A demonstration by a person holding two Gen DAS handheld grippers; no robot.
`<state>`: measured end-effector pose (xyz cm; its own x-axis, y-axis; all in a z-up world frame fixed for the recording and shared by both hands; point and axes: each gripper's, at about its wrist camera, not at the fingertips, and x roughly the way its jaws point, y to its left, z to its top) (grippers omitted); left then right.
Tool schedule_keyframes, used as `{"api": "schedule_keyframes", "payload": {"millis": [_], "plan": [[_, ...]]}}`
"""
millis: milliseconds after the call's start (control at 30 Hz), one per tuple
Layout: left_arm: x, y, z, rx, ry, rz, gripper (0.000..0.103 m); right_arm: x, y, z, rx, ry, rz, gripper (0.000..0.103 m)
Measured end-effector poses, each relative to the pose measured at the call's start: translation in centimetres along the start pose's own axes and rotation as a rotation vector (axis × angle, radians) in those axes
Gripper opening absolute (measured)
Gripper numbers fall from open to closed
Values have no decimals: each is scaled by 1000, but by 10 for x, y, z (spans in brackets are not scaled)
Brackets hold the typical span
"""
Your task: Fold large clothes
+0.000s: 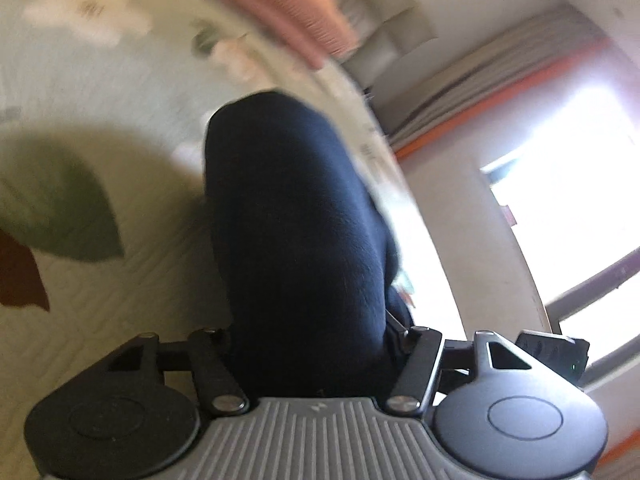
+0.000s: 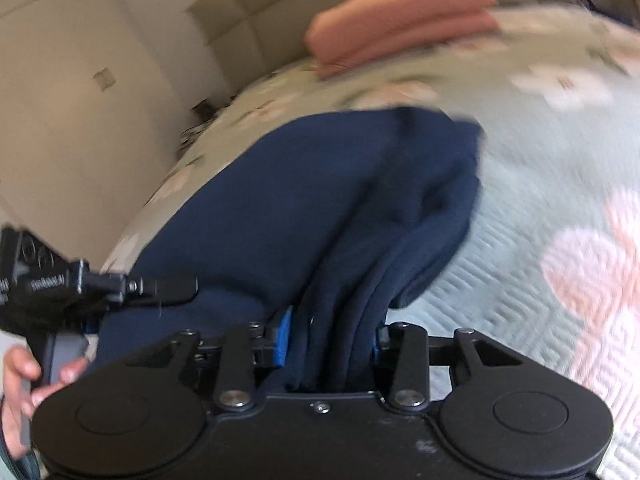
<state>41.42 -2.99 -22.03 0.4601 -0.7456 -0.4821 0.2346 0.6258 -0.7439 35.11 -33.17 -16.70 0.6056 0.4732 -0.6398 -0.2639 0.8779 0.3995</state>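
bed cover [image 2: 520,200]: pale quilted spread with white and pink flowers and green leaves, filling most of both views; it is blurred in both pictures.
wall and headboard [image 2: 280,8]: cream wall on the left of the right wrist view, a padded beige headboard at the far end of the bed.
window [image 1: 560,168]: bright, washed out, on the right of the left wrist view, with an orange strip running along the wall above it.
navy garment [image 2: 280,208]: large dark blue cloth, bunched into several thick folds, lying on the bed cover in the middle of the right wrist view; its near end runs into both tools. in the left wrist view it rises as one dark rounded mass from the near edge toward the middle.
pink garment [image 2: 400,20]: folded salmon knit at the far end of the bed, just in front of the headboard, well apart from the navy garment.
right gripper [image 2: 332,344]: jaws drawn in narrow around a stack of navy folds; the blue pads press the cloth on both sides.
left gripper [image 1: 316,344]: the navy cloth fills the gap between its linkage arms, fingertips buried in it; whether the pads press it i cannot tell. in the right wrist view it sits at the near left, over the garment's edge.
hand [image 2: 20,372]: near left corner of the right wrist view, wrapped round the left gripper's handle.
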Motion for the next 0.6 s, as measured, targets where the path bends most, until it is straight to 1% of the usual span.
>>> {"api": "schedule_keyframes", "payload": {"millis": [100,200,333,400,500,600], "plan": [[-39,-14,-7,34,-40,-26,63,-22,25,-4,-8,-17,32,46],[-84,-30,-20,66,-61,-54,63,-50,56,-10,-13,-49,59,46],[-154,-46,-49,90,-108,-78,63,-88,108,-27,-29,-81,86,46],[-181,-52,-60,75,-132,-84,63,-106,136,-38,-38,-87,96,46],[-227,-54,-94,22,-168,-94,63,-127,171,-55,-53,-87,105,46],[-258,-47,-132,-25,-190,-85,63,-137,195,-78,-77,-65,114,46]]}}
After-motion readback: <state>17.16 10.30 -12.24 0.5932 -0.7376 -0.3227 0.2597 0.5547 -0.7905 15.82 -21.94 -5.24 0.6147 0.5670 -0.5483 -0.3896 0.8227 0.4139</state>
